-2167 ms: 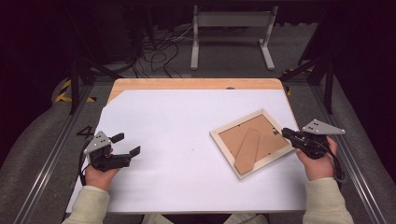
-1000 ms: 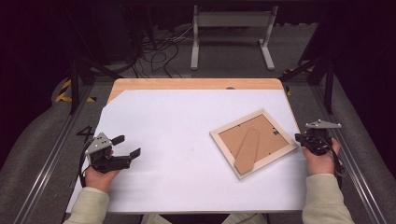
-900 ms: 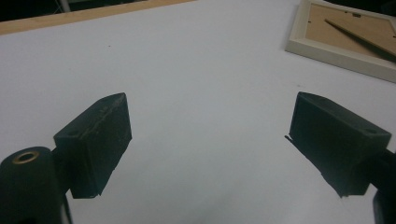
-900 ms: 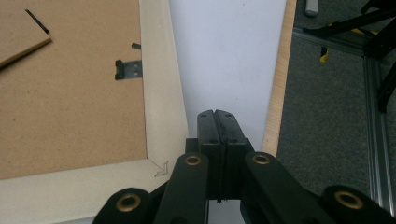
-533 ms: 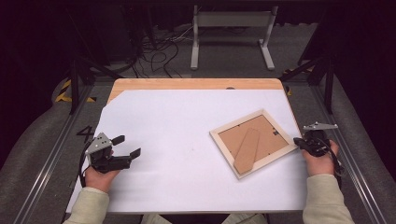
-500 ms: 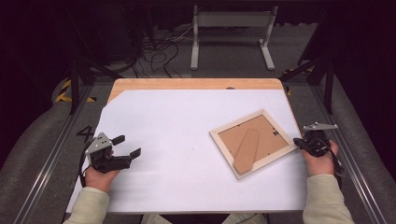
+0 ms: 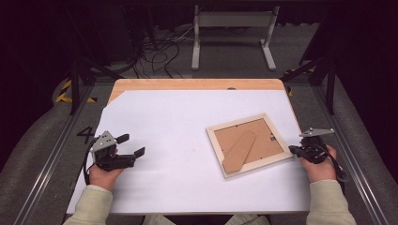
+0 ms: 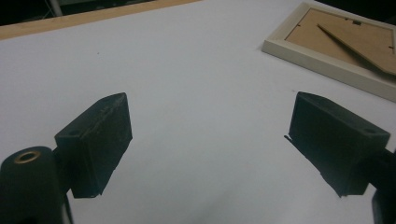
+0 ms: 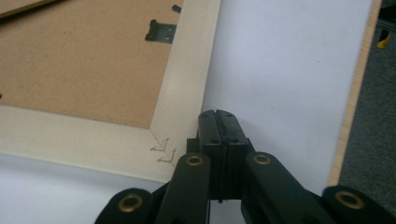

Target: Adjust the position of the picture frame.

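High view: picture frame (image 7: pixel 251 145) lies face-down on the white-covered bench (image 7: pixel 173 122), cardboard backing up, its stand flap (image 7: pixel 239 152) flat across the back. It sits just left of the right tongs (image 7: pixel 293 150) and well apart from the left tongs (image 7: pixel 131 145), off to their right.

Right tongs: jaws pressed together, nothing between them. Right gripper view puts the closed tips (image 9: pixel 219 123) just beside the frame's cream border (image 9: pixel 184 93), near its corner. Can't tell from this angle whether they touch the edge or sit a hair off it. A small metal hanger clip (image 9: pixel 160 31) sits on the backing ahead and left of the tips. Faint scratch marks (image 9: pixel 163 149) on the border right by the corner. Bench edge (image 9: pixel 357 88) runs past on the right side of the tips, grey floor beyond it.

Left tongs: jaws spread wide, empty, held low over bare bench. Left gripper view shows white surface between the two black jaws, frame (image 8: pixel 336 46) ahead and to the right of them.

Right hand (image 7: pixel 319 166) holds its tongs at the bench's right edge. Left hand (image 7: pixel 105 171) holds its tongs near the left edge. Both in pale sleeves.
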### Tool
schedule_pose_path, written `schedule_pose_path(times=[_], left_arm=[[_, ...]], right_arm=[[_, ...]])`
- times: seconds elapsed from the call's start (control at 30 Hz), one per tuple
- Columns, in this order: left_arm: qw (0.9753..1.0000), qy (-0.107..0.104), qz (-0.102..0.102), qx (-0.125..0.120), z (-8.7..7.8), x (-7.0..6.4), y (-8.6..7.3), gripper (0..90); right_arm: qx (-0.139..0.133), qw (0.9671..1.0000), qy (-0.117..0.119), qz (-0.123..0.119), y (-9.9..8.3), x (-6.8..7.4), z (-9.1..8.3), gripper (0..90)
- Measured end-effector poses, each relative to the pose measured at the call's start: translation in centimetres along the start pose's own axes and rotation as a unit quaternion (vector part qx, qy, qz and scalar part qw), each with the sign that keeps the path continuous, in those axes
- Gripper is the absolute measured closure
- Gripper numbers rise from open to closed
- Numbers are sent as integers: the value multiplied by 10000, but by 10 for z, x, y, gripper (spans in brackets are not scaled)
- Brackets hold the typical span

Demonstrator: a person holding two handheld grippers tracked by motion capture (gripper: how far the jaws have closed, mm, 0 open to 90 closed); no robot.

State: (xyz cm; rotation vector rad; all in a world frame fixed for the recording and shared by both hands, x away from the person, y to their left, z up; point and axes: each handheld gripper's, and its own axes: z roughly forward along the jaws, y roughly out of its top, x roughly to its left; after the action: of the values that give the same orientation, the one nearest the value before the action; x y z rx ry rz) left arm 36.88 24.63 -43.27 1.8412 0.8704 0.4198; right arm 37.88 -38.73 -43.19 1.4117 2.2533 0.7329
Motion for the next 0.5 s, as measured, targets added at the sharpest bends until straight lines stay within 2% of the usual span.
schedule_pose_path(times=[0.13,0.2,0.23,0.3,0.33,0.5], left_arm=[[10000,-31,-1,-14,1,-1,1,136],[10000,-39,13,-6,2,-1,1,136],[10000,-31,16,-6,2,-1,1,136],[10000,-45,-1,7,2,-1,2,136],[10000,-49,17,-6,3,-1,2,136],[10000,-44,30,0,3,-2,2,136]], right_arm=[[87,9999,118,-86,0,7,-2,899],[130,9996,190,-163,0,11,-2,899],[175,9991,262,-287,1,16,-3,899],[190,9989,283,-315,1,19,-3,899],[236,9982,382,-393,1,25,-3,899],[376,9960,576,-576,2,36,-3,899]])
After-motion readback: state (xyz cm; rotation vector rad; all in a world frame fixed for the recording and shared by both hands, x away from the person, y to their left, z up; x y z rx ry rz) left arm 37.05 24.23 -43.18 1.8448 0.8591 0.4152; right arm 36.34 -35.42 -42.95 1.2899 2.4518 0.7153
